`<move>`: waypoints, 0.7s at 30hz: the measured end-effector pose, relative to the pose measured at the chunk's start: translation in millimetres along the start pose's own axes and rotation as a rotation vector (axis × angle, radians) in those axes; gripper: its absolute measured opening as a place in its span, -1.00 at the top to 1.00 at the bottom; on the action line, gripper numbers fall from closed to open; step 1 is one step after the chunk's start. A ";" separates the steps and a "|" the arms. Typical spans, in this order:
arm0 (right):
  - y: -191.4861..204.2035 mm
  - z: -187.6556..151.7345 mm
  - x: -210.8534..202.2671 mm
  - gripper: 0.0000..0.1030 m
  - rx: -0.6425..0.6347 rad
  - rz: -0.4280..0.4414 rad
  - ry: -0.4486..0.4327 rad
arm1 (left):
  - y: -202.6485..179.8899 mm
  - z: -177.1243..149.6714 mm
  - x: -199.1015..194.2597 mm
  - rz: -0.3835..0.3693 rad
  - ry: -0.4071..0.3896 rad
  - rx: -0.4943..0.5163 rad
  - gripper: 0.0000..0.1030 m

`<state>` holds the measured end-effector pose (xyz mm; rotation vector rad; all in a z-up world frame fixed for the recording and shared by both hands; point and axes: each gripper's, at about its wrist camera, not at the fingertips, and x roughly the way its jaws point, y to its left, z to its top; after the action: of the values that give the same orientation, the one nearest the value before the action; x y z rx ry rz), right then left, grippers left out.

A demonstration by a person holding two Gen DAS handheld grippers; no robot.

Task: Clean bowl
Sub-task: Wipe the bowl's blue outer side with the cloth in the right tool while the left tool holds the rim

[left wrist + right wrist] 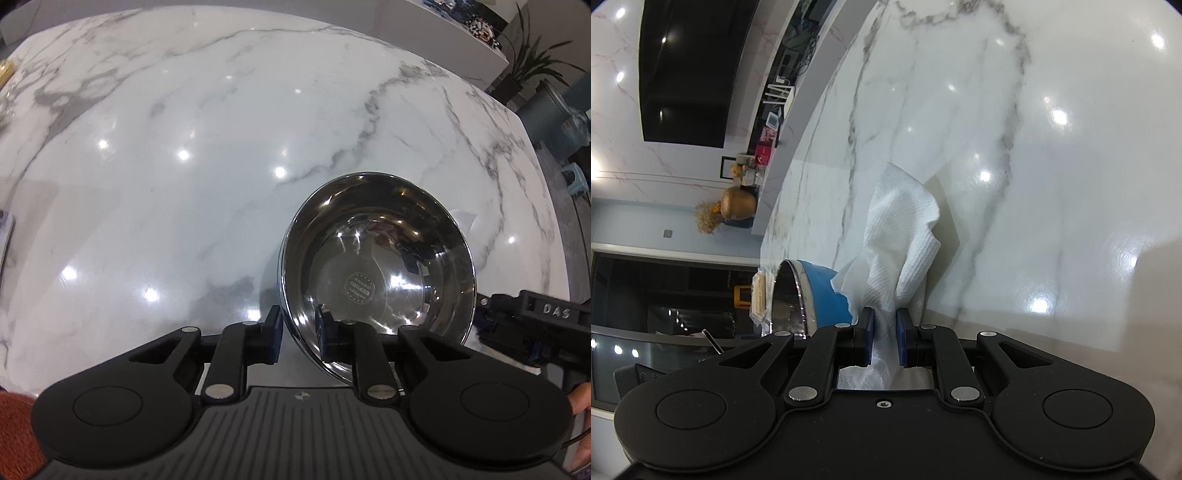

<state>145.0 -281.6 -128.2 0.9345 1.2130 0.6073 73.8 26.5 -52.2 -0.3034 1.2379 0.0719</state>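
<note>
Bowl (376, 273) rim pinched by left hand-held gripper (299, 332); right hand-held gripper (885, 336) clamps paper towel (901, 236).

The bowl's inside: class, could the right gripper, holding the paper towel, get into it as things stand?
Probably yes. The bowl is open on top and looks empty; the left gripper only straddles its near rim, and the right gripper with the paper towel is right beside it.

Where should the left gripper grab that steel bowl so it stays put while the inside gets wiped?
Grip the near rim of the bowl, coming down from above with one finger inside and one outside. The wall is thin and flares upward, so only the rim fits between the pads. The left gripper already straddles that rim. This leaves the open inside free for the paper towel in the right gripper.
</note>
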 end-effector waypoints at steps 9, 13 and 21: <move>0.4 8.1 -17.3 0.76 0.040 0.193 -0.095 | -1.1 7.6 1.4 0.023 -0.019 0.045 0.78; 2.4 8.2 -9.3 0.76 0.029 0.163 -0.073 | -2.1 9.8 2.6 0.025 -0.020 0.061 0.78; 3.5 9.4 7.5 0.76 0.013 0.048 -0.033 | -0.4 14.1 4.2 0.010 -0.024 0.065 0.78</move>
<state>156.4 -276.2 -128.3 0.9834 1.1687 0.6209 88.2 29.4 -51.9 -0.2388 1.2153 0.0439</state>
